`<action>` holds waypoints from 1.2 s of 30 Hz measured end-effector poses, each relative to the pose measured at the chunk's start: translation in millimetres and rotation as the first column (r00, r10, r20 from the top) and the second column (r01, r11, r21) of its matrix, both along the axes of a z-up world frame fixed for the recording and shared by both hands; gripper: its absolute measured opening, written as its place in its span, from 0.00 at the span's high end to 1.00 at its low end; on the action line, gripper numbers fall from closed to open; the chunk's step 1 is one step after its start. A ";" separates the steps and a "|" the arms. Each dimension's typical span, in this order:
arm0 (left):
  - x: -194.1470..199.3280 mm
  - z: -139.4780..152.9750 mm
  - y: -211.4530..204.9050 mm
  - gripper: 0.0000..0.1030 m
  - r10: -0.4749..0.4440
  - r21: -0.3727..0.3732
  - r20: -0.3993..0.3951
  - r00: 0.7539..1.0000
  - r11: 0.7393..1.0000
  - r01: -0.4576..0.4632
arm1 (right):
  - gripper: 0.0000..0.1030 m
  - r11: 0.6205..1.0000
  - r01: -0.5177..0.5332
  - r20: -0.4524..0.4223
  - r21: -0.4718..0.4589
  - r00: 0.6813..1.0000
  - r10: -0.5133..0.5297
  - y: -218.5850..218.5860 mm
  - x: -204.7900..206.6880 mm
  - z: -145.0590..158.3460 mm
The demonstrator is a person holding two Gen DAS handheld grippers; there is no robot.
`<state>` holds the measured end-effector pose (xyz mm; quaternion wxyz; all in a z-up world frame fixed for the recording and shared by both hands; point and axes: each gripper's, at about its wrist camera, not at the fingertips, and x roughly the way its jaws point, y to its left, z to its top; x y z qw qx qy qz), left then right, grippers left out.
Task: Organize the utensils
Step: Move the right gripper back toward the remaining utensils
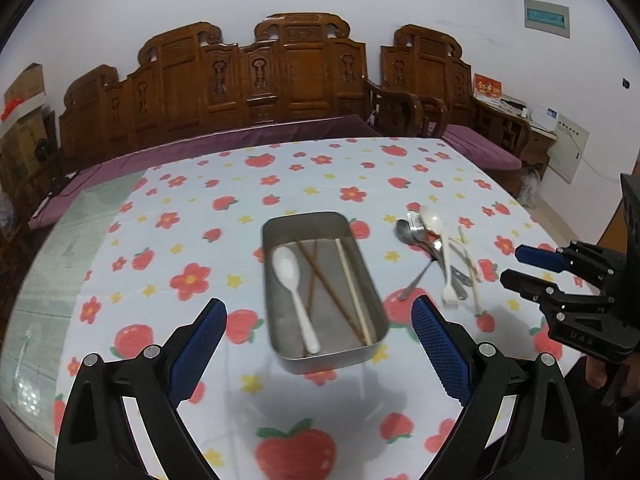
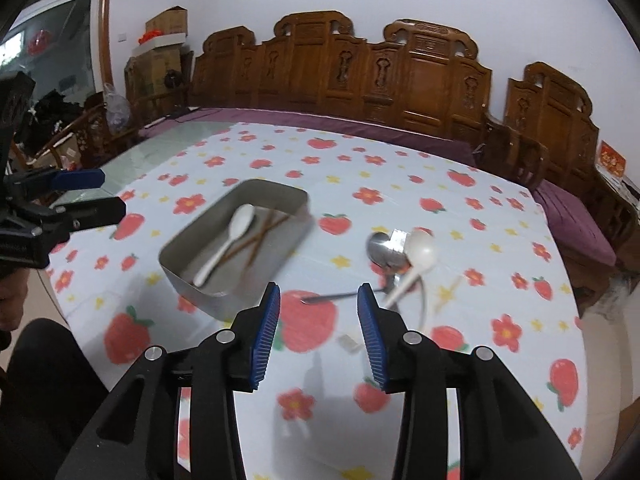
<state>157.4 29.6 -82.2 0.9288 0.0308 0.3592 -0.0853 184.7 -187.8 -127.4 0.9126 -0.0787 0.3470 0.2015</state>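
Blue-padded, my right tongs (image 2: pixel 318 294) hang with jaws apart and nothing between them, above the thin steel handle (image 2: pixel 332 297) that points out of the loose pile of utensils (image 1: pixel 438 256). My left tongs (image 1: pixel 319 314) gape wide and empty in front of the metal tray (image 1: pixel 280 228), which already holds a white spoon (image 1: pixel 294 292) and chopsticks (image 1: pixel 332 284). I judge it best to drop squarely over that one handle, close on it alone, and lift without dragging the neighbours.

One metal tray (image 1: pixel 280 228) holds one white spoon (image 1: pixel 294 280), two brown chopsticks (image 1: pixel 320 280) and one pale chopstick (image 1: pixel 354 284).
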 end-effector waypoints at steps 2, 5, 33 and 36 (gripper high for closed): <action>-0.9 -0.3 -7.9 0.13 -0.005 0.000 -0.001 1.000 1.000 0.005 | 0.59 1.000 0.013 0.000 0.001 1.000 -0.013 -8.6 -1.8 -1.7; -2.0 -1.7 -19.5 0.13 -0.013 0.007 0.001 1.000 1.000 0.013 | 0.59 0.999 0.035 0.001 0.010 0.999 -0.035 -22.0 -1.8 -3.0; 50.3 -65.5 -102.5 0.13 -0.115 0.018 -0.093 0.989 0.993 0.117 | 0.59 0.984 0.175 -0.144 0.045 0.975 -0.167 -101.5 88.8 -86.9; 58.3 -75.4 -114.5 0.13 -0.132 0.011 -0.106 0.986 0.991 0.134 | 0.59 0.983 0.178 -0.141 0.049 0.975 -0.170 -106.6 91.0 -87.0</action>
